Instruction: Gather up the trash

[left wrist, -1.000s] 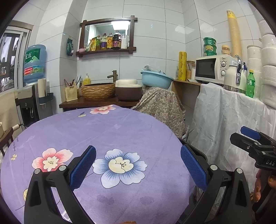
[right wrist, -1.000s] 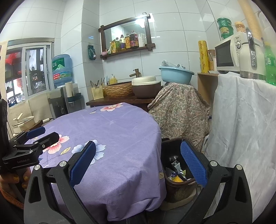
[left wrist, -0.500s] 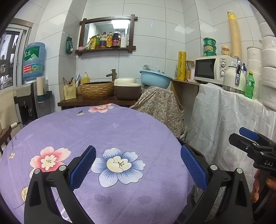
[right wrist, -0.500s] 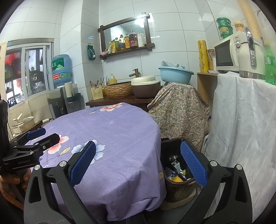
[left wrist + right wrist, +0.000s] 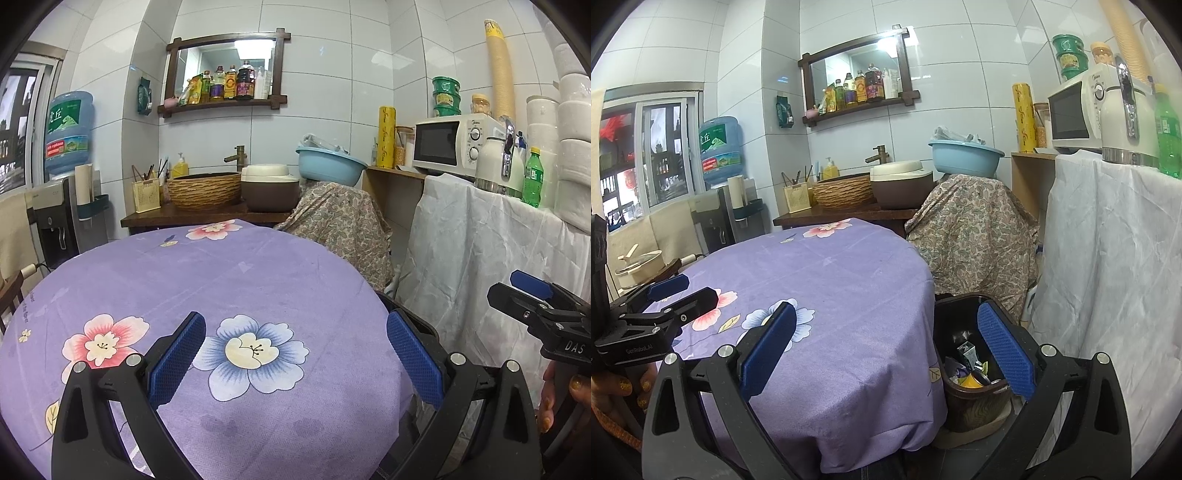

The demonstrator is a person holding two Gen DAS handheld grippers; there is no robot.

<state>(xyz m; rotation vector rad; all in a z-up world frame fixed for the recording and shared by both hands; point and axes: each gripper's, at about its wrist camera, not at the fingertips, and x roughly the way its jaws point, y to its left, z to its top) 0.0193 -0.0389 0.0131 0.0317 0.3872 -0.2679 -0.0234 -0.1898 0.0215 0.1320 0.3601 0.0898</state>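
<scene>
Trash bin (image 5: 964,402) partly hidden (tablecloth (image 5: 849,332), right gripper finger).

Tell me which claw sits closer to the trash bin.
Right. The right claw hangs open beside the trash bin; the left claw hangs open over the tablecloth, farther away.

Bright, even indoor light in both views. Glare on the glossy wall tiles (image 5: 321,92) and a lamp's white reflection in the mirror (image 5: 225,62). Daylight through the window (image 5: 646,147) at the left, not blown out. Soft, faint shadows on the purple tablecloth (image 5: 229,280). Strong fisheye bending at the edges, black corners round the circular picture. Sharp throughout, no motion blur.
</scene>
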